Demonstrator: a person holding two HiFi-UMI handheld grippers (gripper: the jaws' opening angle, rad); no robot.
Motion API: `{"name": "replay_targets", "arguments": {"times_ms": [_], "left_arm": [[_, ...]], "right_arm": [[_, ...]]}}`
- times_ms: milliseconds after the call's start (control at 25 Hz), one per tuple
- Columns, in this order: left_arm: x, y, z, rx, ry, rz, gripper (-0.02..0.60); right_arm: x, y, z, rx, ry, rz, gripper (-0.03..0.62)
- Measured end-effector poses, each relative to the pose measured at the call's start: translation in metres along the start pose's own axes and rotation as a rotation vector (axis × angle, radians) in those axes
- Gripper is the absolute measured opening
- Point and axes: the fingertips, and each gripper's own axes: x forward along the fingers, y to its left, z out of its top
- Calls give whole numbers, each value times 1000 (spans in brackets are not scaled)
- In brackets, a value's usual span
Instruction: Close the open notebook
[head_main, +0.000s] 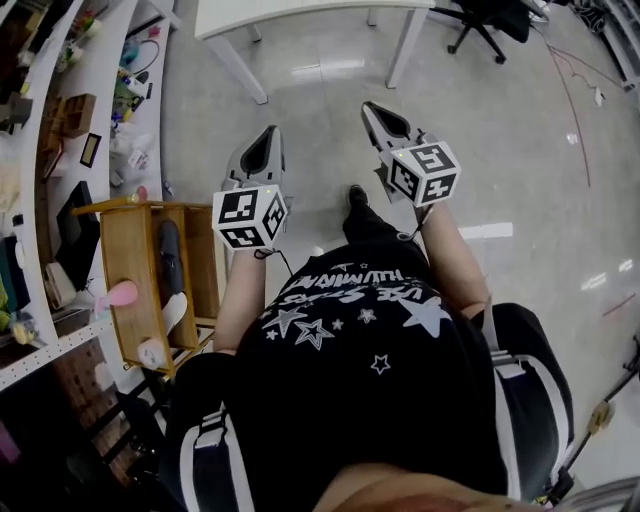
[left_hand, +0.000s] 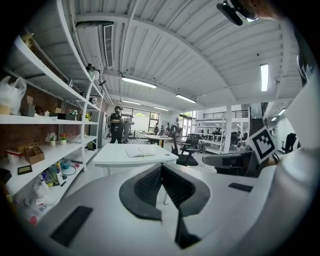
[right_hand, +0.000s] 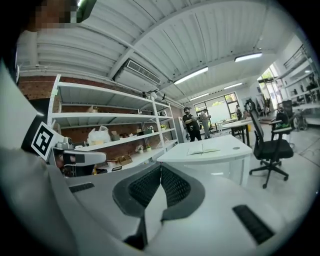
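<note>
Two grippers are held out nearly level over the floor (head_main: 520, 150) in the middle of the head view, well short of the desk (head_main: 300, 18) that is seen at the upper edge of that frame. The left gripper (left_hand: 161, 166) is clenched: its jaws are pressed together and nothing is caught between them. The right gripper (right_hand: 160, 167) is likewise clenched and empty.

The notebook (left_hand: 140, 151) is seen lying open and flat on the white desk top, just above the closed jaws and slightly left of centre in the left gripper view. In the right gripper view it is found right of centre, on the same desk. Neither notebook nor desk is touched by either gripper.

A black office chair (right_hand: 270, 147) is placed beside the desk, at the right of the right gripper view. White shelves (left_hand: 45, 120) loaded with small items are ranged along the left of the left gripper view, and a person in dark clothes (left_hand: 117, 125) is seen standing far behind the desk. A wooden rack (head_main: 135, 270) is seen at the left of the head view.
</note>
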Motion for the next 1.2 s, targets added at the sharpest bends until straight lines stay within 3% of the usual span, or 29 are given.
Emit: {"name": "replay_targets", "arguments": {"times_ms": [280, 640, 1200], "left_arm": [[75, 6, 26, 8, -3, 16, 12], [164, 6, 30, -5, 18, 39, 12], [210, 31, 26, -7, 46, 110, 12]], "right_arm": [[42, -69, 35, 8, -23, 6, 9], [89, -148, 42, 25, 12, 23, 8], [146, -178, 53, -35, 35, 89, 9]]}}
